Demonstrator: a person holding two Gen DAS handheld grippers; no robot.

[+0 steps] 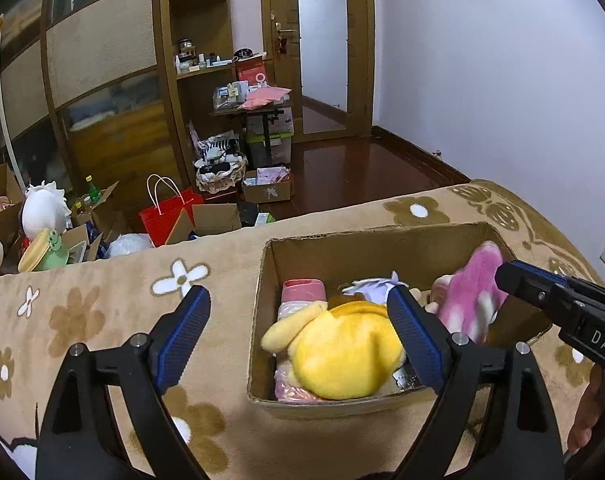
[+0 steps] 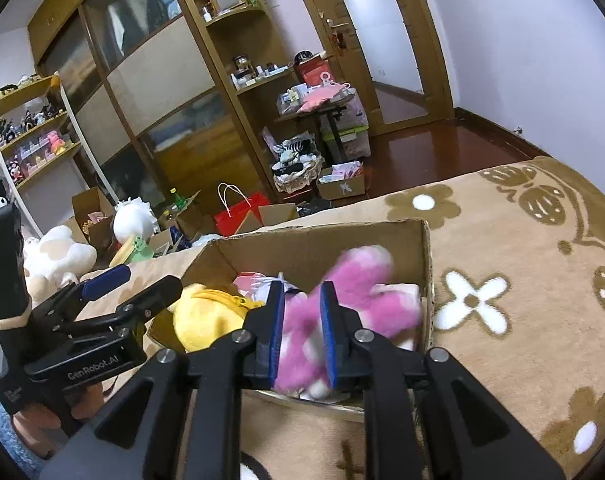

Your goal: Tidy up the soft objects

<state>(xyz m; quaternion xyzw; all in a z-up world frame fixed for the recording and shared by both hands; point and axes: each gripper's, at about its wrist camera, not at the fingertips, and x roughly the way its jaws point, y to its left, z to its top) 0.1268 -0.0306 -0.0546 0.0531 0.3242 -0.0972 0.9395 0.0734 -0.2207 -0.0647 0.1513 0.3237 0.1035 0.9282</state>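
A lived-in home bedroom: a flower-patterned beige plush blanket (image 1: pixel 102 312), tall wooden wardrobe (image 1: pixel 102 60), wooden door (image 1: pixel 282 40), and toy-filled shelves (image 2: pixel 34 128).

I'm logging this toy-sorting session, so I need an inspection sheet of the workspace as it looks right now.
Surface: tan flower-patterned blanket.
Job's things: open cardboard box holding a yellow plush; pink plush at the box's right side.
Clutter: red bag, cartons and white plush on the floor.
Grippers: left gripper wide open, straddling the box's left wall, its right finger beside the yellow plush; right gripper has the pink plush between narrow jaws; grip uncertain.
Cables: nothing seen.
Surroundings: wooden wardrobe, shelves, door.
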